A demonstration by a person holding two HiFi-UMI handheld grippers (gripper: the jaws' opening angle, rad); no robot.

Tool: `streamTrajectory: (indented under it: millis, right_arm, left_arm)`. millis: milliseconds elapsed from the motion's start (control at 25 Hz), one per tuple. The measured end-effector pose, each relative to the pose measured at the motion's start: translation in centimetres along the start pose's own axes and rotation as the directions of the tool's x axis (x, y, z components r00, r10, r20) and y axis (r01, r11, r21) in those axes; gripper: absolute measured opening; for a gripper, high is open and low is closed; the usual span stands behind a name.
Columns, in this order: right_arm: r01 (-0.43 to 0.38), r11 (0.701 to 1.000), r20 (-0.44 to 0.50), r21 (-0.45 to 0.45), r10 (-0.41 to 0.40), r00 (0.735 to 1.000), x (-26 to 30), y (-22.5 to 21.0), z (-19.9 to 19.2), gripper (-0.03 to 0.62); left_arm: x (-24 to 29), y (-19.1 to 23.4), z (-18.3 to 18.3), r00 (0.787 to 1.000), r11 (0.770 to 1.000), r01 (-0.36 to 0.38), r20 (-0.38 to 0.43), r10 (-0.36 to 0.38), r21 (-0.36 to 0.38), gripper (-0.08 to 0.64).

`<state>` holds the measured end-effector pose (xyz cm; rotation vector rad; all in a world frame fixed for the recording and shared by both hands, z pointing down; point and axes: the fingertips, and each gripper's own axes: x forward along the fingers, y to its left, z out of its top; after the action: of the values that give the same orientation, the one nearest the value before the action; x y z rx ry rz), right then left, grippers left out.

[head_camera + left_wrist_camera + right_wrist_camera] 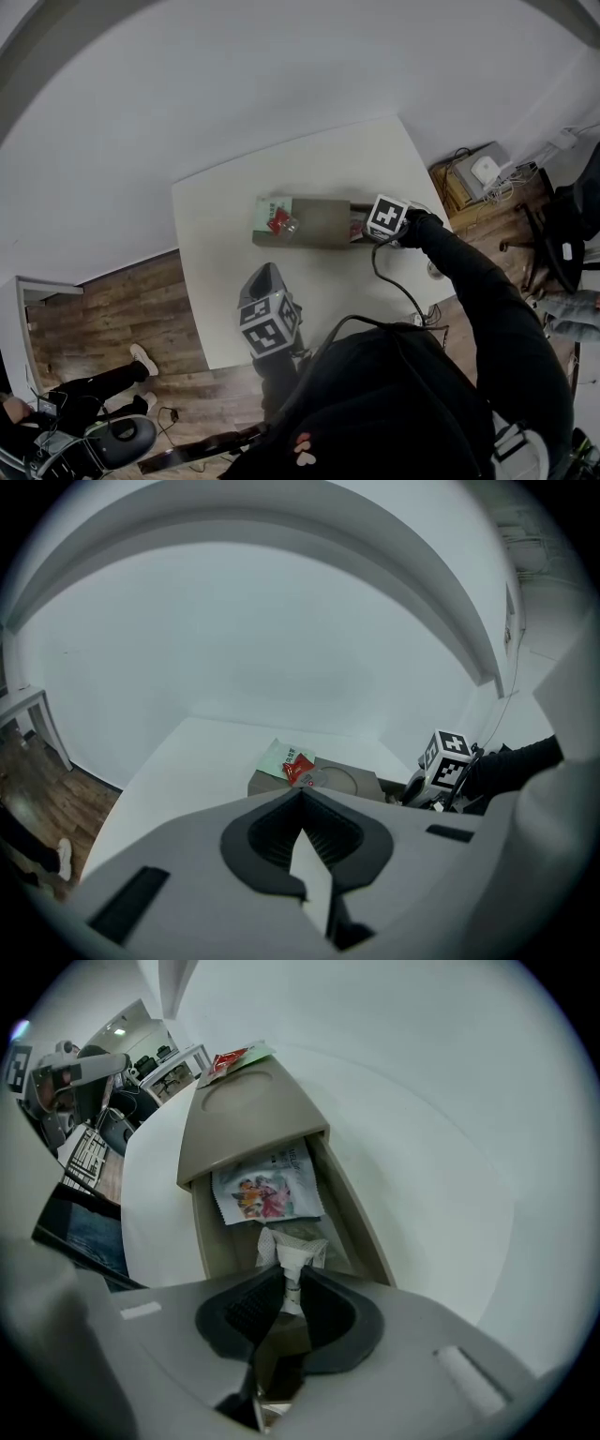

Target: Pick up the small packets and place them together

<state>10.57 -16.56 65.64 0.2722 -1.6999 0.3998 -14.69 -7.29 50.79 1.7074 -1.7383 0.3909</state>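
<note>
You are on the pick-up step. Your right gripper points down into the open box. Its fingers seem to pinch a small white packet, with a picture packet just past it at 12 o'clock. Your left gripper waits, fingers closed and empty. Next, lift gently and carry the white packet to the red packet on the box top.

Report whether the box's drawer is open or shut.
Open: the drawer sticks out of the box, packets showing inside.

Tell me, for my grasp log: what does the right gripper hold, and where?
The right gripper pinches a small white packet at its near end.
</note>
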Motion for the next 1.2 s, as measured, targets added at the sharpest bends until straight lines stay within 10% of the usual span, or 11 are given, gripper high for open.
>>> streamTrajectory:
  millis: [680,1200]
  right_arm:
    - [0.107,0.993,0.126,0.058,-0.113,0.986,-6.3,-1.5,-0.8,0.051]
    - [0.16,0.987,0.305,-0.009,-0.15,0.94,-11.3,0.1,5.6,0.051]
  left_arm:
    - [-0.5,-0.3,-0.3,1.0,1.0,0.018,0.002,-0.018,0.012,-0.002]
    - [-1.1,0.0,-0.4,1.0,1.0,0.013,0.011,-0.013,0.003,-0.002]
